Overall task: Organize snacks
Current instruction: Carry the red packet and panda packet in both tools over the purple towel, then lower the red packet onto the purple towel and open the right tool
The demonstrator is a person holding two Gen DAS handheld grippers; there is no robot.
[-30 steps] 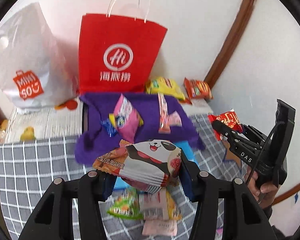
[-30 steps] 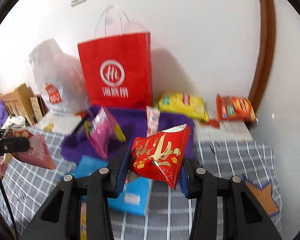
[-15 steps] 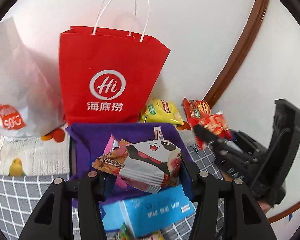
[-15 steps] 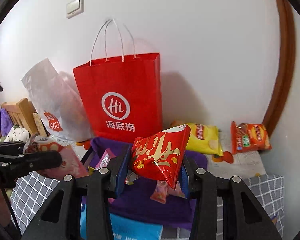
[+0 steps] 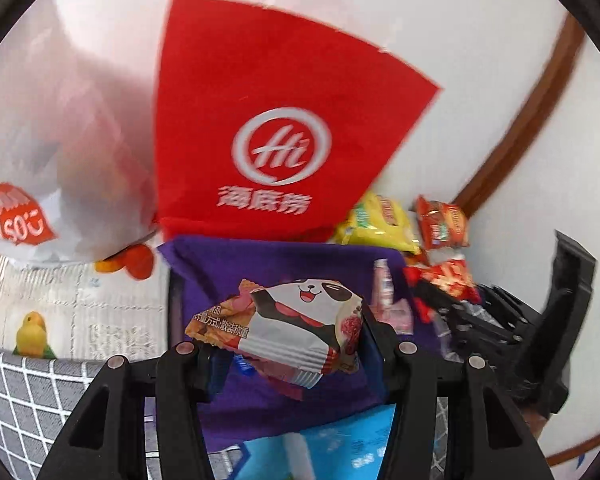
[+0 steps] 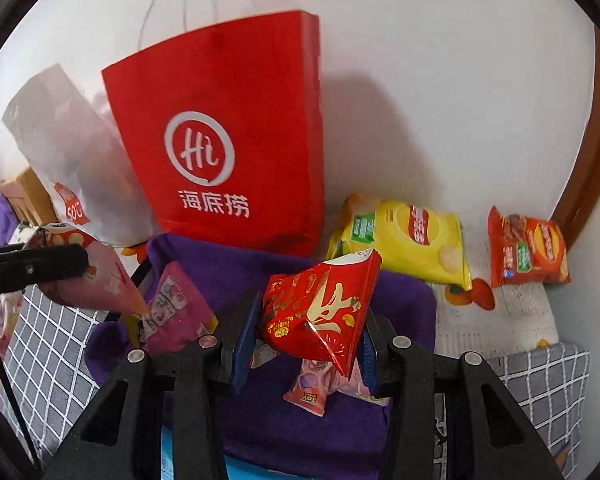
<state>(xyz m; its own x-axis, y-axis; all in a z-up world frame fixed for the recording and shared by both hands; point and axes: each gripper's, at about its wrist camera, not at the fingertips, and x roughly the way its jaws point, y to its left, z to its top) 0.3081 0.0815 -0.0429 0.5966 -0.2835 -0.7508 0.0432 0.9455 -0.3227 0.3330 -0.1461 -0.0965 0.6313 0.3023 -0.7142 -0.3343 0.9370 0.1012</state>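
Right wrist: both fingers clamp snack packets before red bag, yellow chips.

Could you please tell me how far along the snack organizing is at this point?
Done: a few small packets already lie in the purple bin. In hand: the left gripper holds the panda packet and the right gripper a red packet, both over the bin. Left: the yellow and orange chip bags by the wall.

Red bag: matt paper; white bag beside it: thin, crinkly translucent plastic. Purple bin: soft fuzzy cloth. Red snack packet and panda packet: glossy film; grippers: matt black plastic.
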